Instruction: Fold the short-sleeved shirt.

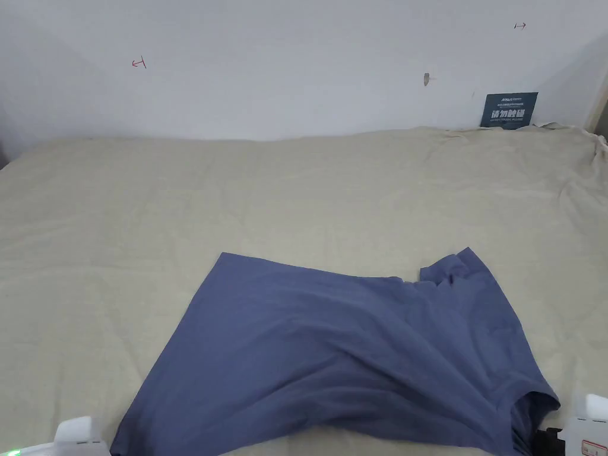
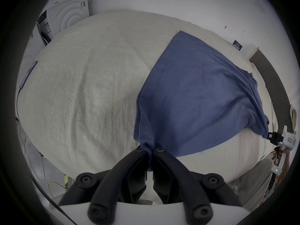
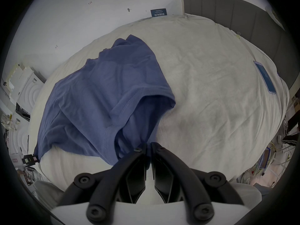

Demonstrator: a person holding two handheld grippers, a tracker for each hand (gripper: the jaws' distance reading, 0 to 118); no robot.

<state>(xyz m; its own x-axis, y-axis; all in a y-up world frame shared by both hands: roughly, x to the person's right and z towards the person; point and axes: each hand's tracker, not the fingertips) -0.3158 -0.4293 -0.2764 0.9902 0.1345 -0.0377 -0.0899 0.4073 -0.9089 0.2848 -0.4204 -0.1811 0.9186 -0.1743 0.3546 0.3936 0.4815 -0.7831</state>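
Blue, creased and draped in soft folds, the short-sleeved shirt [image 1: 332, 350] lies near the bed's [image 1: 297, 190] front edge, a sleeve bunched. Left gripper [image 2: 150, 150] and right gripper [image 3: 147, 149] each clench its near corners.

I see a big bed [image 1: 309, 190] with a pale cream cover that has soft wrinkles all over. It goes back to a white wall. A blue short-sleeved shirt [image 1: 332, 350] lies on the side of the bed near me, spread out but bumpy, with one sleeve bunched up at the far right. In the right gripper view, a flat blue phone [image 3: 264, 77] lies on the cover, well apart from the shirt, close to the bed's edge by a grey headboard.
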